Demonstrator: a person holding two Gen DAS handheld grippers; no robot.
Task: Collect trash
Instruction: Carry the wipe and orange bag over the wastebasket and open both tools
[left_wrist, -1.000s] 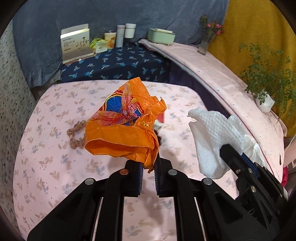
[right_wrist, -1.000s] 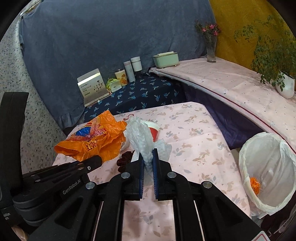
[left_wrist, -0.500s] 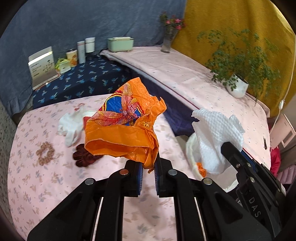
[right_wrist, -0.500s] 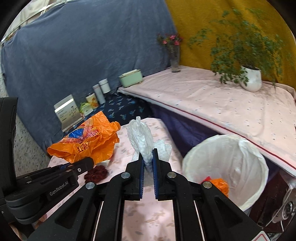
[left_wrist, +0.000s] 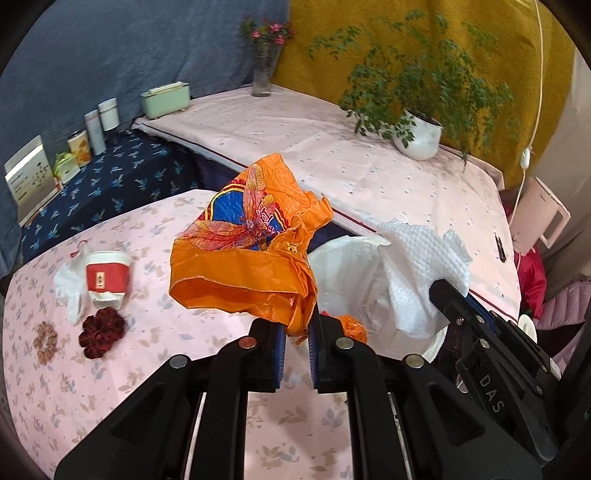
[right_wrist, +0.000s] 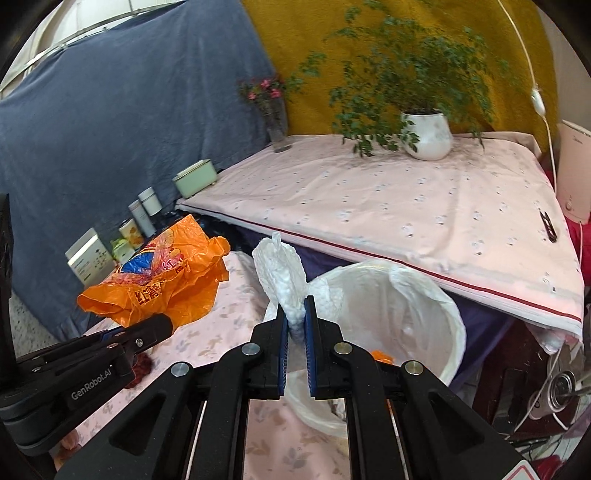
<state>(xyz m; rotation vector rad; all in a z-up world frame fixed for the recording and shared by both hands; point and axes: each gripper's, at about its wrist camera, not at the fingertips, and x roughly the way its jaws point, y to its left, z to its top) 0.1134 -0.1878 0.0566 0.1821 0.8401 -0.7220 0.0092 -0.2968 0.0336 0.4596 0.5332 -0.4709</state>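
Fingers: left gripper (left_wrist: 295, 338) pinching orange bag (left_wrist: 243, 254), right gripper (right_wrist: 295, 325) pinching paper towel (right_wrist: 282, 273); early release risks missing lined bin (right_wrist: 436, 295) just ahead.

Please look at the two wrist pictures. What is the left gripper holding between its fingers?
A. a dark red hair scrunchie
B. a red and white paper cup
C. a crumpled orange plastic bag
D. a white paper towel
C: the left gripper is pinched on the crumpled orange plastic bag, while the white paper towel is in the right gripper.
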